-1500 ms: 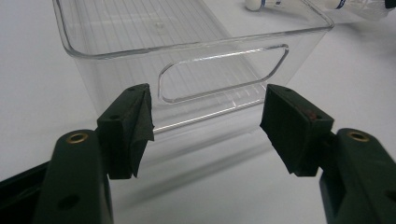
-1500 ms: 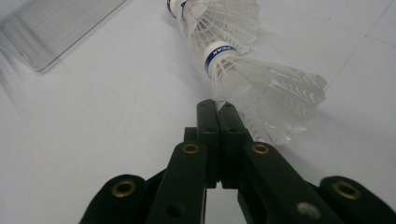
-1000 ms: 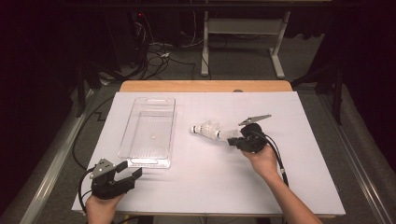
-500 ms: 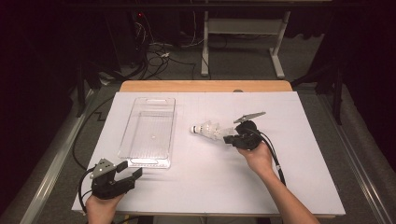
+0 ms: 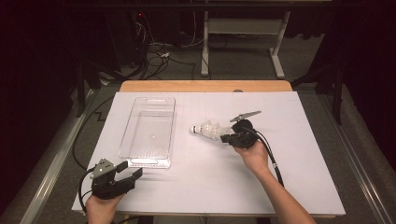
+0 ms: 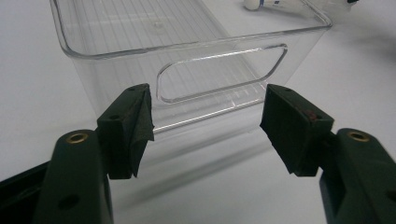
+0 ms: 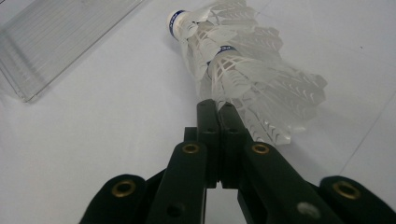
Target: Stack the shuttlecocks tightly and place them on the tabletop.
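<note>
**Shuttlecocks pinched beside the clear tray**

From above, the shuttlecocks [image 5: 208, 130] are seen on the bench [image 5: 299, 186], right of the clear tray [image 5: 148, 132]. Up close, the right tongs [image 7: 218, 109] are seen pressed onto their feather edge; the left tongs [image 6: 205, 126] are spread before the tray's handle slot [image 6: 222, 72].

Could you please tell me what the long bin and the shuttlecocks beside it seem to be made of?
The bin looks like clear hard plastic, glossy: the white table shows through its ribbed walls, and its rim catches highlights. The shuttlecocks seem to have white skirts, moulded plastic or feather, hard to tell; the vanes look matte and translucent. Their rounded white caps carry a blue band.
</note>
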`<state>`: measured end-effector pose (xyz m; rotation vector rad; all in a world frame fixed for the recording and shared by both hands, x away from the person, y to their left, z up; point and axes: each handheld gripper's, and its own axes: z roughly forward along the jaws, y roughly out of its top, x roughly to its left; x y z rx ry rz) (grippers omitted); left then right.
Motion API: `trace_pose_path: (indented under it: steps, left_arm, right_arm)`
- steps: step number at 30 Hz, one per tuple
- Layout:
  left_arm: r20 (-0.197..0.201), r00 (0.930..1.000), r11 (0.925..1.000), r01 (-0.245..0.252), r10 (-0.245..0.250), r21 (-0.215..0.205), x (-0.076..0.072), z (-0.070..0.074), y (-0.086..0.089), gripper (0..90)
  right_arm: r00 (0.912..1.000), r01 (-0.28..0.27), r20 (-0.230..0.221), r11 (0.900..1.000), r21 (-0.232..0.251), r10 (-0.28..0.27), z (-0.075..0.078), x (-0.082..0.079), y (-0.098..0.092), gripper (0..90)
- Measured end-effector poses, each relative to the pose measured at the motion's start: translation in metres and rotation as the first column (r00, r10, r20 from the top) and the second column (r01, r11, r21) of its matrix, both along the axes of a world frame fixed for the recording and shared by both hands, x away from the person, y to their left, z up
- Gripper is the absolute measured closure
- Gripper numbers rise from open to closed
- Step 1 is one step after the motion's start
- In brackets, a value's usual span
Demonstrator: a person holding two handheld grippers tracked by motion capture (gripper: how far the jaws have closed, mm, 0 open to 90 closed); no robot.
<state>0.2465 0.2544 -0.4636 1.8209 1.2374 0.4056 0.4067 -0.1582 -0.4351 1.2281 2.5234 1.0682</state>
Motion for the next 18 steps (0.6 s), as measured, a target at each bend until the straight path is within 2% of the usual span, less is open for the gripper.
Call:
trace_pose_path:
  steps: [18]
  left_arm:
    - [0.000, 1.0000, 1.0000, 0.003, -0.003, 0.001, -0.0001, 0.0000, 0.0000, 34.7]
  right_arm:
    - [0.9999, -0.011, 0.012, 1.000, -0.003, 0.011, 0.0021, 0.0053, 0.0106, 90.0]
